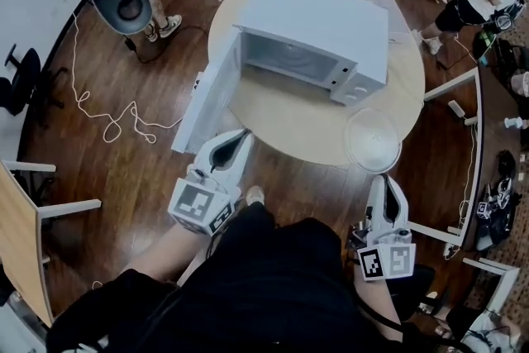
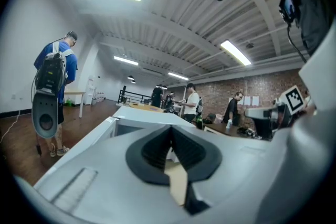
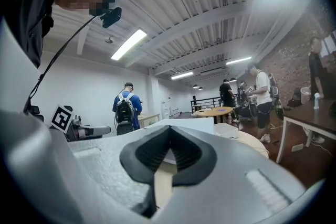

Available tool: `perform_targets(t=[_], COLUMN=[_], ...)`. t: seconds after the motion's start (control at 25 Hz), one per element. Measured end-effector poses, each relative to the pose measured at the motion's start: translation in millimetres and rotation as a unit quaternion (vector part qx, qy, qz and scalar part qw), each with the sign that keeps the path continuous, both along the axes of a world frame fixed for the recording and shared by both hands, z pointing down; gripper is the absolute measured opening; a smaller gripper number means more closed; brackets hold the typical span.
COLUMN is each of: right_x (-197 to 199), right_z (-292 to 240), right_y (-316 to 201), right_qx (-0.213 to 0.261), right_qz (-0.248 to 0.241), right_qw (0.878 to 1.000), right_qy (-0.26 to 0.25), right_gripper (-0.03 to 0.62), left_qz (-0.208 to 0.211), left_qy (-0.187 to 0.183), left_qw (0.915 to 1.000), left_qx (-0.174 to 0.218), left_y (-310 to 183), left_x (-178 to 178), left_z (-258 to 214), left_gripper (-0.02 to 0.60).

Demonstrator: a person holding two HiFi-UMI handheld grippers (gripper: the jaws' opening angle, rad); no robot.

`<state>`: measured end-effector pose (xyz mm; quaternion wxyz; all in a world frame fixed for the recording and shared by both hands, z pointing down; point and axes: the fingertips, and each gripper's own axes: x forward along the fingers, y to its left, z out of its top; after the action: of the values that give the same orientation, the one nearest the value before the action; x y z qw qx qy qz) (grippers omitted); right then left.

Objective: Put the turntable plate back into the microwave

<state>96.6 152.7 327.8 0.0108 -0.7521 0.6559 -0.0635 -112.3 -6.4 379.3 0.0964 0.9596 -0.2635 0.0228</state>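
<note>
Closest, black clothing (image 1: 273, 285), then white left gripper (image 1: 238, 136) and right gripper (image 1: 386, 179), both pressed together on nothing. Clear round glass turntable plate (image 1: 373, 140) flat on round wooden table (image 1: 281, 132), just front-right of white boxy microwave (image 1: 318, 33), door (image 1: 207, 99) open. Probably rigid, slippery, breakable: best pinched firmly at near rim.

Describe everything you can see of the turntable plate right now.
The turntable plate is a round, clear disc that looks like glass, with a raised rim. It lies flat on the round wooden table, at its near right edge and perhaps slightly over it. It sits outside the open microwave, just in front of the control-panel corner. The right gripper points at its near rim with jaws together; whether they touch cannot be told.
</note>
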Motion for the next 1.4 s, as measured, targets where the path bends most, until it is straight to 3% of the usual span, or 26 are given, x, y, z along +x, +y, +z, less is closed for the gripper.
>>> perform_targets(t=[0.24,0.44,0.6,0.92,1.16,1.32,1.4], right_x=[24.8,42.0,70.8,111.2,118.4,129.8,133.4], right_z=[8.2,10.1,25.8,41.4,52.5,60.9,62.1], right_y=[-5.5,-27.9,-50.8,-93.9,-104.8,-102.2,-97.5], right_qx=[-0.004,0.011,0.012,0.008,0.0,-0.01,-0.012], right_qz=[0.028,0.017,0.016,-0.019,-0.046,-0.023,-0.005], right_qw=[1.0,1.0,1.0,1.0,0.999,1.0,1.0], right_qy=[0.008,0.022,0.004,0.01,0.001,-0.009,-0.013], right_gripper=[0.002,0.002,0.002,0.002,0.002,0.002,0.002], left_qz=[-0.004,-0.013,-0.022,-0.043,-0.048,-0.07,-0.051], left_qy=[0.004,-0.005,-0.018,-0.024,-0.032,-0.018,-0.013], left_qw=[0.9998,0.9997,0.9993,0.9984,0.9978,0.9967,0.9979], left_qx=[0.017,0.02,0.022,0.028,0.034,0.037,0.037], left_y=[-24.2,-44.9,-62.5,-96.4,-108.2,-122.6,-123.9], left_x=[11.4,27.3,46.0,88.5,104.4,110.7,117.4], left_z=[-1.5,-3.8,-6.9,-25.6,-30.2,-40.3,-48.2], left_gripper=[0.008,0.008,0.008,0.008,0.008,0.008,0.008])
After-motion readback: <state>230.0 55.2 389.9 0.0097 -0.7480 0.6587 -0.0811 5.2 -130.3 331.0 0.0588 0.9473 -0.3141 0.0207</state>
